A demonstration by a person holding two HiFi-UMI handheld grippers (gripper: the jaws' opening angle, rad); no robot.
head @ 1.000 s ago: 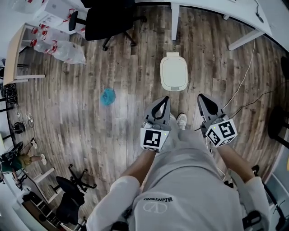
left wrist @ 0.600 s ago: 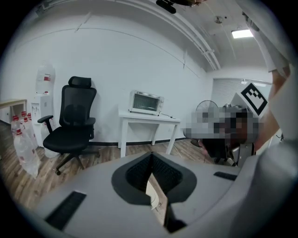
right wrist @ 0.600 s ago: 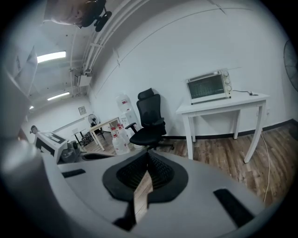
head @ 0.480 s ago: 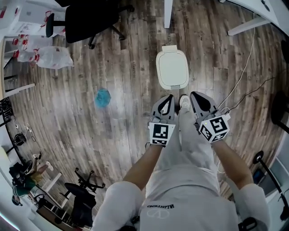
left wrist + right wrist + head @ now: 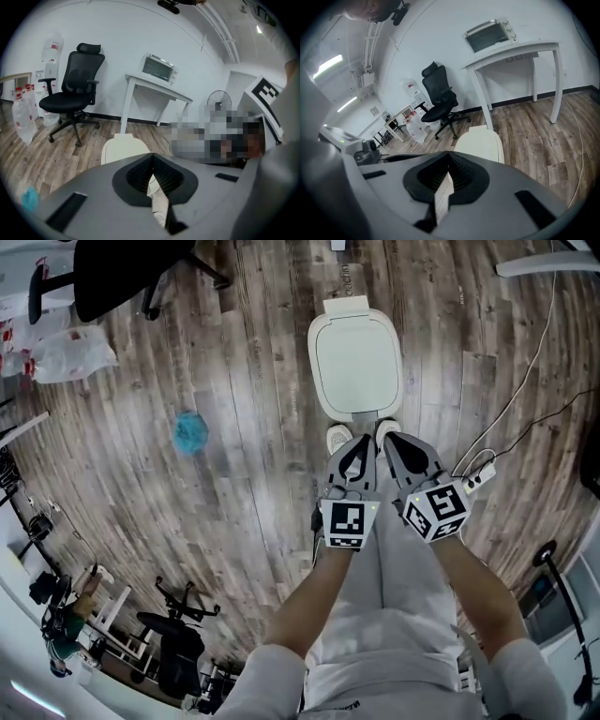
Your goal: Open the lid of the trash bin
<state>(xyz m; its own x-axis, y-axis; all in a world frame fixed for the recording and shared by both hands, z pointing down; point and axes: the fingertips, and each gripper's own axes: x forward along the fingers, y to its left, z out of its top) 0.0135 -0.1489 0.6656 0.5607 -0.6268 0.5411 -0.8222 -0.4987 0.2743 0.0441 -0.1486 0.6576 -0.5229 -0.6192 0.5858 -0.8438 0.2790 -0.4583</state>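
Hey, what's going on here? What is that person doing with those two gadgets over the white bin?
A person stands right in front of a white trash bin, toes near its base, holding a left gripper and a right gripper side by side above the floor just short of it. Both grippers have their jaws together and hold nothing. The bin's lid is down and neither gripper touches it, so the opening has not begun.

The head view looks steeply down from above onto the brown wooden plank floor. Each gripper view looks forward, almost level, along its own jaws. All three views share the cream rounded plastic trash bin, near at centre, and the black office chair, farther off
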